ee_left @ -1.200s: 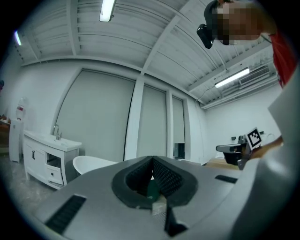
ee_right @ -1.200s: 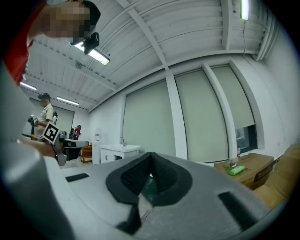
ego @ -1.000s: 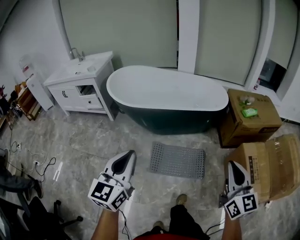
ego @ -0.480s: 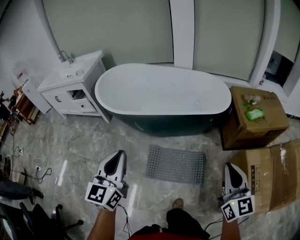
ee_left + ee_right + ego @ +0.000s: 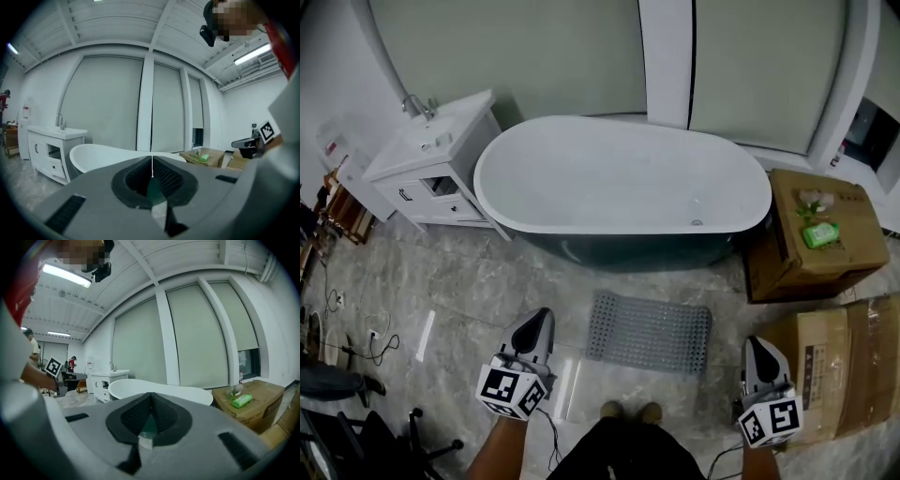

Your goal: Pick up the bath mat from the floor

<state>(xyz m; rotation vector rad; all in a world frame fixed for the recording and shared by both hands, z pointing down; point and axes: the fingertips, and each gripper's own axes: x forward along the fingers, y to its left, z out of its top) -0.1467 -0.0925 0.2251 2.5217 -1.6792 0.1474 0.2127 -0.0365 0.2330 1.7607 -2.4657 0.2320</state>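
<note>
The gray bath mat [image 5: 649,332] lies flat on the floor [image 5: 469,281], just in front of the bathtub [image 5: 619,183]. The left hand-held gripper [image 5: 534,330] and right hand-held gripper [image 5: 757,354] are both pressed together, holding nothing.

Lower cardboard box [image 5: 848,366] cut off at rt edge; green item [image 5: 821,234] too small to ID.
</note>
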